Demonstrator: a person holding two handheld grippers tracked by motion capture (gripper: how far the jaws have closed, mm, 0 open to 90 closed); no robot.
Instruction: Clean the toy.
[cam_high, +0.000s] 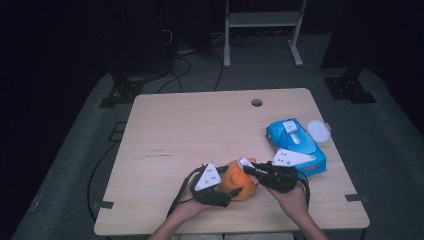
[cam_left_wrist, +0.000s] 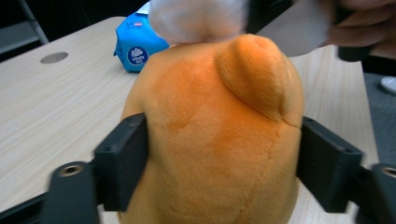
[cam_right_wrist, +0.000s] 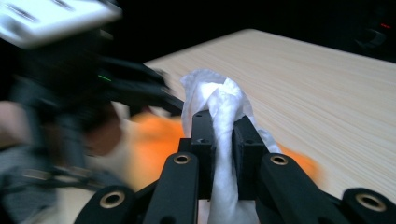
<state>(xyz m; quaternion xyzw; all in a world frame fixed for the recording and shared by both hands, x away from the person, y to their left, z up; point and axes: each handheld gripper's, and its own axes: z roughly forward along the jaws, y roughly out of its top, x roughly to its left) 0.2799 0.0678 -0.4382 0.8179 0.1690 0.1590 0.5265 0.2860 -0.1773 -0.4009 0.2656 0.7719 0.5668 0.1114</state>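
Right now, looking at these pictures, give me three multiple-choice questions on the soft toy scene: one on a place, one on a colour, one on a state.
1. Where does the blue wipes pack lie on the table?
A. right side
B. left edge
C. dead centre

2. What colour is the soft toy?
A. green
B. orange
C. purple

3. What is the right hand-held gripper doing?
A. standing open with nothing in it
B. shut on the pack
C. shut on a white tissue

Answers: 1 A, the high view shows the pack to the right. 2 B, its plush is orange in the left gripper view. 3 C, the jaws pinch the tissue in the right gripper view.
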